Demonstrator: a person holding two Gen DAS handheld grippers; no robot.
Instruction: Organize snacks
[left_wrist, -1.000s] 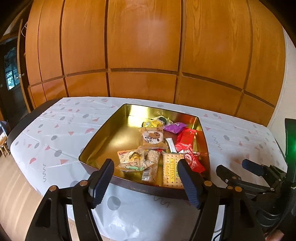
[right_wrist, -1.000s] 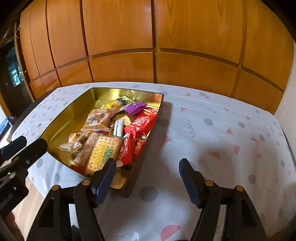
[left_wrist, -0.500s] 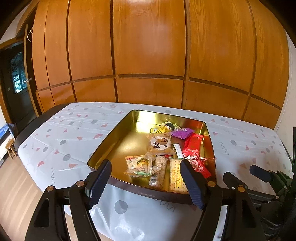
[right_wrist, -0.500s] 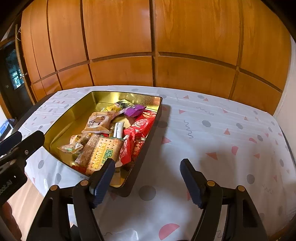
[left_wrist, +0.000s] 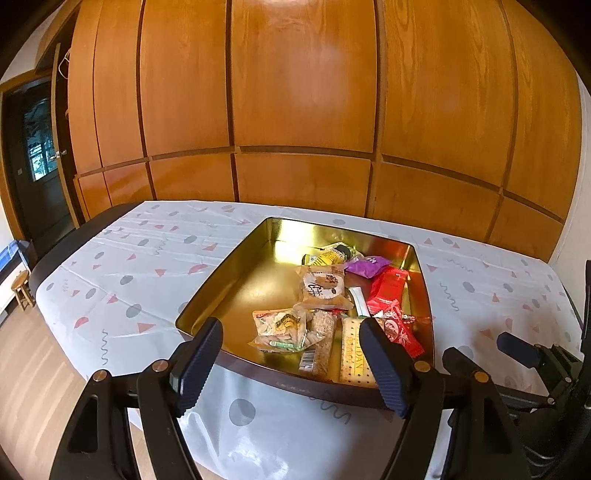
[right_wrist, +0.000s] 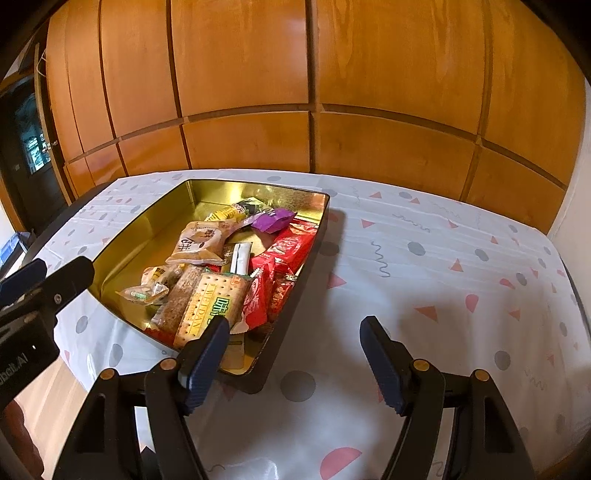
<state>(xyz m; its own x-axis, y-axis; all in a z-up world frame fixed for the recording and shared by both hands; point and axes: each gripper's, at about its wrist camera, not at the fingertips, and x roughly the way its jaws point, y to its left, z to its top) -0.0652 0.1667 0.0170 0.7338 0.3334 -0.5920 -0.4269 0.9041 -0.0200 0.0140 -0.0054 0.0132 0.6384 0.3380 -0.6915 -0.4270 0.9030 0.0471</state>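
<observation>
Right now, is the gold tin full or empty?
Partly full: snack packets cover the right half of the gold tin; its left half is bare.

My left wrist view: angled down, gold tray (left_wrist: 236, 266) centre frame, near. My right wrist view: same downward tilt, tray (right_wrist: 147, 229) at left. Shared: tray, patterned tablecloth (left_wrist: 122, 258), wood-panelled wall (left_wrist: 295, 110).

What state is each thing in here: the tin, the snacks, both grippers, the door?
Tin: open, no lid seen, left half bare.
Snacks: wrapped, heaped in tin's right half.
Left gripper: open, jaws just widened, empty.
Right gripper: open, empty, over tablecloth.
Door: appears closed.
</observation>
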